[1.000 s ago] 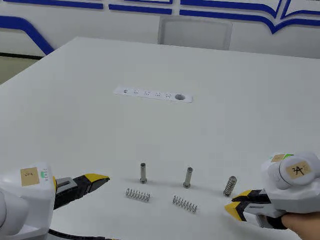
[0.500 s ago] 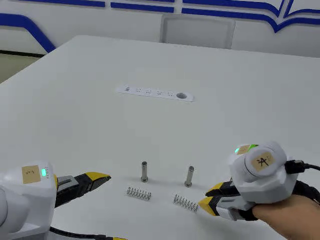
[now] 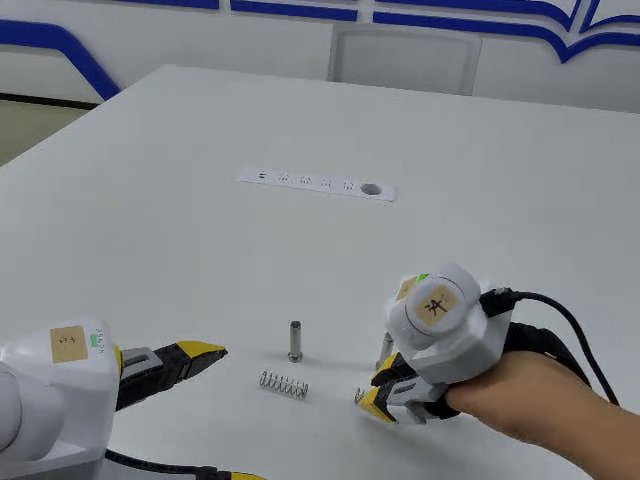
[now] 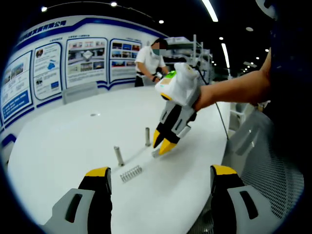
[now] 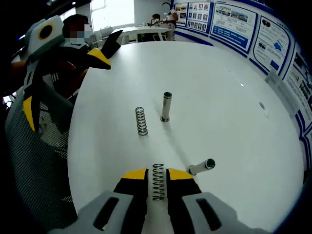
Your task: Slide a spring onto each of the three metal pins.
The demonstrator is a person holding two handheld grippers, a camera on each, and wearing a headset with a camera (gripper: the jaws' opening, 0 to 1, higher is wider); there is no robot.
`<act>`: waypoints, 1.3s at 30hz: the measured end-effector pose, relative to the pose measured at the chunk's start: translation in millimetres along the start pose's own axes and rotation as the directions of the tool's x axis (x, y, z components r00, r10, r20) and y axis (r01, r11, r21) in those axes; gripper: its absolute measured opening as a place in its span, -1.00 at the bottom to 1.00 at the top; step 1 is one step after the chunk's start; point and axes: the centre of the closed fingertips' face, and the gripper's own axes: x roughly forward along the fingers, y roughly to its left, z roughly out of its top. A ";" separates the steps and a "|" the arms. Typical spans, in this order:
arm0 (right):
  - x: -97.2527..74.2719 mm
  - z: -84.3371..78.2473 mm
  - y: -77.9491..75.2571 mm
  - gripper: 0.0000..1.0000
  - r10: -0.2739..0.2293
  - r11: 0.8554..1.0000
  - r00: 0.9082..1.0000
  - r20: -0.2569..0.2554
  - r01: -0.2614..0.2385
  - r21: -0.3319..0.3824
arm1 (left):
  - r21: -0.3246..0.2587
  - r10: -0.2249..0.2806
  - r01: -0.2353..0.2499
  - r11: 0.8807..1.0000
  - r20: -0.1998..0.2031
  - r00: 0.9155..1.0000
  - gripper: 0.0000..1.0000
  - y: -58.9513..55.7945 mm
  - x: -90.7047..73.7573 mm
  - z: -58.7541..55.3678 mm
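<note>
Two bare metal pins stand upright on the white table: one in the open, the other half hidden behind my right gripper. One loose spring lies in front of the first pin. In the right gripper view a second spring lies on the table between my right gripper's jaws, which flank it with a thin gap on each side. My left gripper is held wide open at the lower left, nothing between its jaws. The right hand hides what lies right of it.
A white power strip is set flat in the middle of the table. A grey chair stands at the far edge. A black cable trails from the right gripper. A person stands in the background.
My right gripper has moved left, from beside the spring-bearing pin at the right to the middle loose spring. That pin is now hidden by the hand. The left gripper stays put.
</note>
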 end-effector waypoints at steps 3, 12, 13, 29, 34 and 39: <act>4.8 -1.2 0.3 -0.69 0.006 1.000 1.000 -0.024 -0.006 -0.018 | 0.000 0.000 0.000 1.000 -0.002 1.000 0.70 -0.8 0.2 0.5; 13.8 -3.1 -1.0 -0.69 0.023 0.999 0.997 -0.067 -0.026 -0.043 | 0.002 0.001 -0.001 1.000 -0.002 1.000 0.69 0.3 0.2 0.7; 14.8 -3.1 -0.6 -0.69 0.025 0.998 0.997 -0.073 -0.029 -0.049 | 0.001 0.001 -0.001 1.000 -0.001 1.000 0.69 0.5 0.2 0.6; 12.4 -4.9 0.4 -0.76 0.033 0.999 0.996 -0.078 -0.034 -0.013 | -0.001 0.002 -0.002 1.000 0.005 1.000 0.68 0.6 -0.5 1.9; 2.9 -1.7 -0.6 -0.76 0.021 1.000 0.999 -0.044 -0.021 0.002 | 0.000 0.001 -0.001 1.000 0.004 1.000 0.68 0.2 -0.4 1.7; -8.2 2.6 -2.1 -0.76 0.008 1.000 1.000 -0.008 -0.007 0.018 | 0.001 -0.002 0.002 1.000 0.001 1.000 0.68 -0.8 -0.3 1.4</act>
